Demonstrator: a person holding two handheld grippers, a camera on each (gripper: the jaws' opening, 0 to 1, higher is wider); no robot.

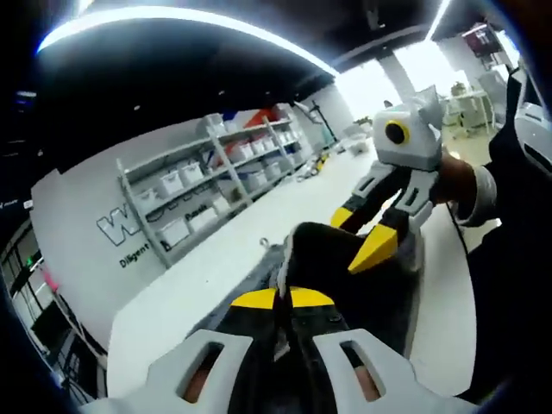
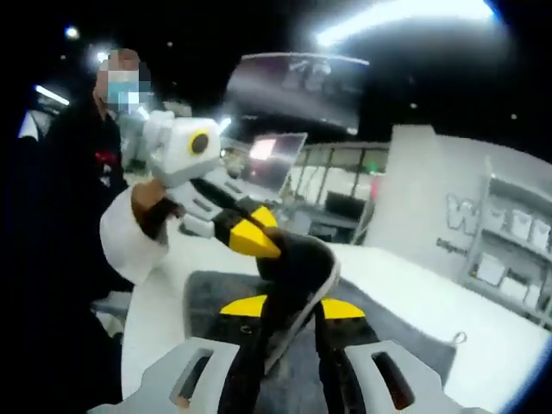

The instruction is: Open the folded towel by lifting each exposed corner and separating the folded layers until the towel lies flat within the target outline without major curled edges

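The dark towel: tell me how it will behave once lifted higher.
Probably floppy: the dark towel drapes in a fold between the left gripper and right gripper. Likely light, since pinched edges hold it up. Its free part should sag onto the white table.

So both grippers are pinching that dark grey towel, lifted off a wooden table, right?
Not quite: the table is white, not wooden, as the left gripper view shows. The rest holds: the left gripper and the right gripper both pinch the dark grey towel, lifted off it.
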